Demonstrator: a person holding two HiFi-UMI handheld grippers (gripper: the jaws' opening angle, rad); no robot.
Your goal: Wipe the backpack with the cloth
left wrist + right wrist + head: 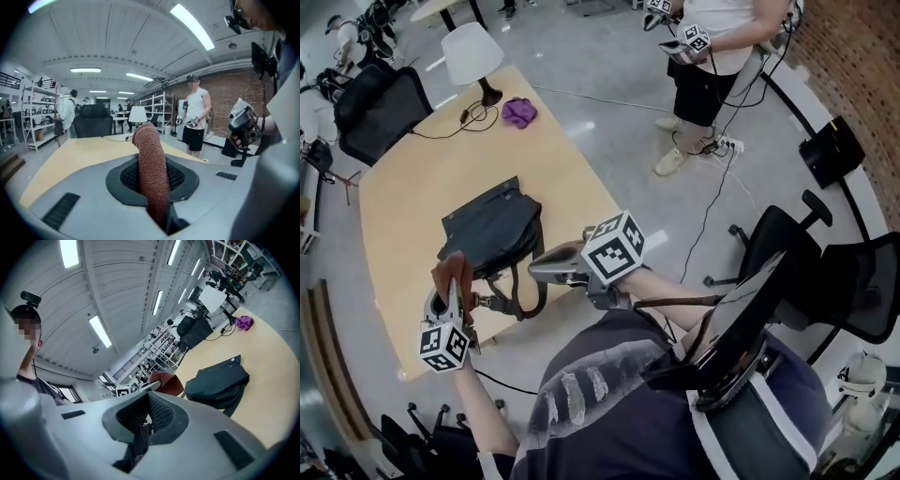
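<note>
We are pinching the rust-brown cloth between the closed jaws of the left gripper, its free end sticking up past the tips. The dark backpack is lying flat on the wooden table, just beside the cloth. We are holding the right gripper over the backpack's near edge, jaws together and empty.

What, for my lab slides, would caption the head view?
Left gripper holds a brown cloth near the dark backpack on the wooden table; right gripper, shut and empty, hovers alongside.
</note>
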